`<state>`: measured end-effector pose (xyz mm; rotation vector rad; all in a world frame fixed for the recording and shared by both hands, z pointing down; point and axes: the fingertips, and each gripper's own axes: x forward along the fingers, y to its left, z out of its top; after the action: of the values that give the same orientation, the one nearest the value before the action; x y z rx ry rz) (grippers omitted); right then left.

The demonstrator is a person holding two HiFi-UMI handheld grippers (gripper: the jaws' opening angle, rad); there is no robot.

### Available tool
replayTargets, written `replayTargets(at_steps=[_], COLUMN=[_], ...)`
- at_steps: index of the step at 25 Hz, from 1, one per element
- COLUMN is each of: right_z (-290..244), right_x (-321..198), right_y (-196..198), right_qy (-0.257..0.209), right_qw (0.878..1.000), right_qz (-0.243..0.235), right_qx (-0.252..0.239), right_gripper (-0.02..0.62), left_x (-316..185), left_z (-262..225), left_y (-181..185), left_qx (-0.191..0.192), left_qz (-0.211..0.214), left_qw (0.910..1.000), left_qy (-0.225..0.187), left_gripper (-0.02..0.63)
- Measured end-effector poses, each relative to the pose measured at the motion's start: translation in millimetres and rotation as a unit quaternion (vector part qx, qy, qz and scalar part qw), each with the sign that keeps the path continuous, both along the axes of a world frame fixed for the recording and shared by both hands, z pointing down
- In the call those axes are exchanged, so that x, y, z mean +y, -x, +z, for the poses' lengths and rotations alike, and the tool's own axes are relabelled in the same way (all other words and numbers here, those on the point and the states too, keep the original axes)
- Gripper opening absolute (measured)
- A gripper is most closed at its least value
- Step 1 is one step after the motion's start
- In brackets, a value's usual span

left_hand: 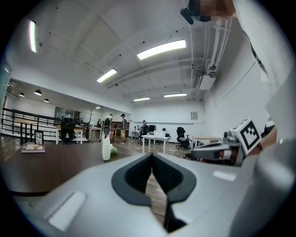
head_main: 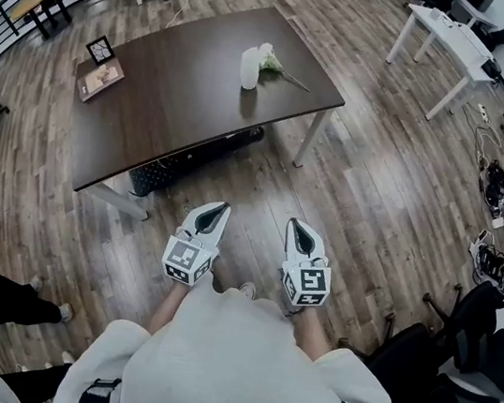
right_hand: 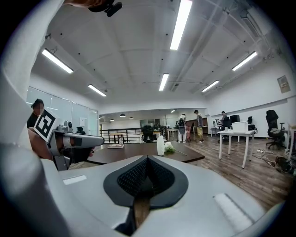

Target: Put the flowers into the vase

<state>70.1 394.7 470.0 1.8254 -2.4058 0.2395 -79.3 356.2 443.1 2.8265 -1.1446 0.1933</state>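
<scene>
— Both grippers are held closest: the left gripper (head_main: 222, 207) and the right gripper (head_main: 295, 223), each with jaws pressed together and nothing gripped. Where is the work?
— Well ahead of the jaws. The flowers (head_main: 274, 63) are laid on the surface (head_main: 172, 107), just beside the upright vase (head_main: 249, 67).
— What could be spoiled?
— The vase looks narrow and could be toppled if it is brushed while the stem is lifted. The petals could be crushed if the bloom is pinched.

Dark counter (head_main: 184, 90) on wood floor (head_main: 377, 187). White vase (head_main: 249, 67) upright near right end; flowers (head_main: 275, 65) lying just beside it. Book (head_main: 100, 80), small frame (head_main: 99, 50) at left end.
</scene>
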Motion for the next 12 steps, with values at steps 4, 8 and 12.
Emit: replayTargets(at_steps=[4, 8, 12], right_z=[6, 11, 13], right_x=[-2, -10, -23], right_y=[-10, -17, -22], right_qy=[0.008, 0.011, 0.008], right_qw=[1.0, 1.0, 1.0], right_qz=[0.008, 0.011, 0.014], right_qx=[0.006, 0.012, 0.011], right_gripper=[-0.003, -0.003, -0.003], left_x=[-2, -13, -27], left_z=[6, 9, 14], left_y=[-9, -15, -20], left_qx=[-0.003, -0.002, -0.002], left_qz=[0.003, 0.004, 0.008], left_qw=[1.0, 1.0, 0.9999], left_qy=[0.008, 0.007, 0.008], left_gripper=[0.009, 0.009, 0.009])
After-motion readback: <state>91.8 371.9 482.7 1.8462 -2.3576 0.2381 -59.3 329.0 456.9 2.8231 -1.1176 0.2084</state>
